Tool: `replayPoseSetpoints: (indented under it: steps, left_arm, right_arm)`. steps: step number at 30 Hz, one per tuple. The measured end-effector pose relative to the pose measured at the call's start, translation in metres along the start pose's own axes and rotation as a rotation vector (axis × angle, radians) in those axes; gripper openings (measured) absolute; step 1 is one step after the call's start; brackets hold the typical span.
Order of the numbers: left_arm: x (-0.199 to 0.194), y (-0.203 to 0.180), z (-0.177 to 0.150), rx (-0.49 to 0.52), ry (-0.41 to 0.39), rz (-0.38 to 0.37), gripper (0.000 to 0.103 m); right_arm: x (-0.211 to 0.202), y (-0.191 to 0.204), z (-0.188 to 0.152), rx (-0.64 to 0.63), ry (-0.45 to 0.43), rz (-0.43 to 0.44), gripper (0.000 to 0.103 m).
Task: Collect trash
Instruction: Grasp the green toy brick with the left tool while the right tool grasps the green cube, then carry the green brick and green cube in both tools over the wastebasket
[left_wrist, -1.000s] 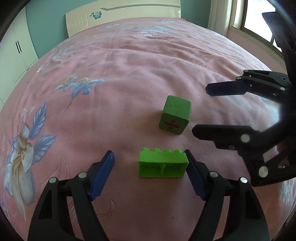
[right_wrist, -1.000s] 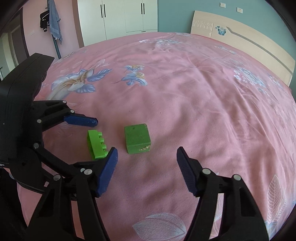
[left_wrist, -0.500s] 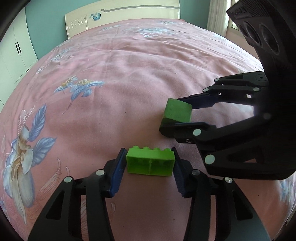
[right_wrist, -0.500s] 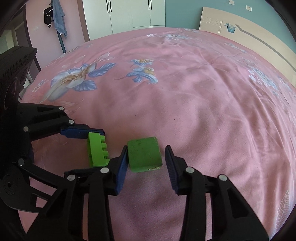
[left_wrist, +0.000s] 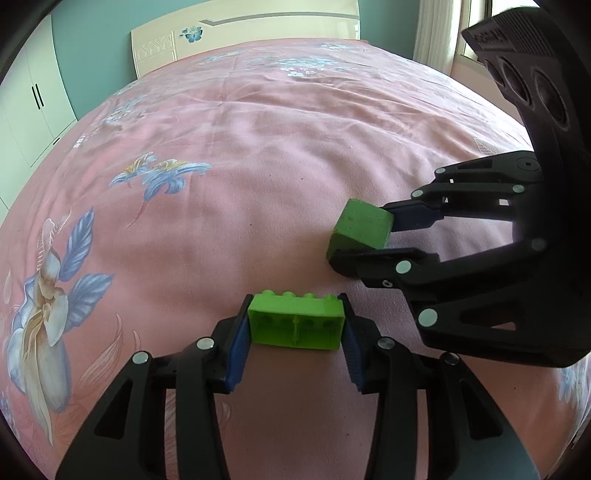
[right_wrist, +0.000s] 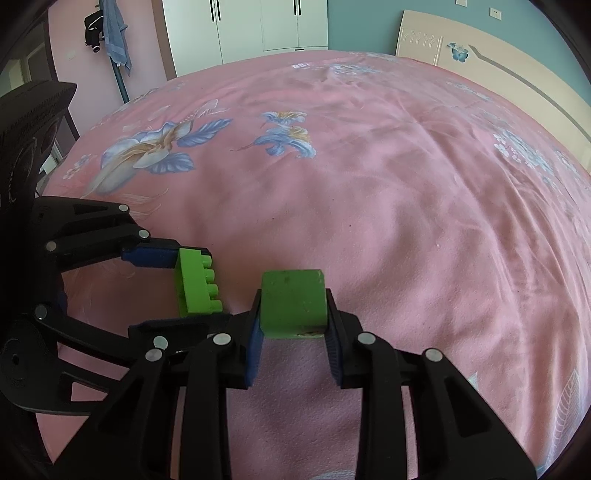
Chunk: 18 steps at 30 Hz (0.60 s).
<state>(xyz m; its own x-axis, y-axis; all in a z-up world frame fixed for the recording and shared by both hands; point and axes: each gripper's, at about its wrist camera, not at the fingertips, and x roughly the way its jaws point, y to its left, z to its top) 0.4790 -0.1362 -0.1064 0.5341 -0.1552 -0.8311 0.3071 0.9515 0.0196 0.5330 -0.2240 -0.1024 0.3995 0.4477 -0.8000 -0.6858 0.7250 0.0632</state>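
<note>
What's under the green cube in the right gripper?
Pink bedspread shows all round the green cube, held in the right gripper. Its underside is hidden, so contact with the bedspread can't be judged.

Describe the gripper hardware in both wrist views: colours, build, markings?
Both match. The left gripper and right gripper are matte black plastic linkages with cut-out arms, round silver fasteners at the pivots, and ribbed blue pads on the fingers. The right unit's black housing has textured sides, round recesses and embossed lettering, too small to read. No cables, hands or sleeves visible.
</note>
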Motion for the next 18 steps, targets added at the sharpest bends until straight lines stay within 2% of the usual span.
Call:
replayPoseSetpoints:
  steps: [8,18]
  left_arm:
    - [-0.007,-0.001,-0.003,-0.001,-0.001,0.002,0.046]
    - [-0.037,-0.009,-0.015,0.029,-0.009,-0.014,0.046]
  right_arm:
    - [-0.018,0.005,-0.008,0.016,-0.019,-0.04,0.031]
    - [-0.066,0.033,-0.025,0.022,-0.073,-0.085,0.031]
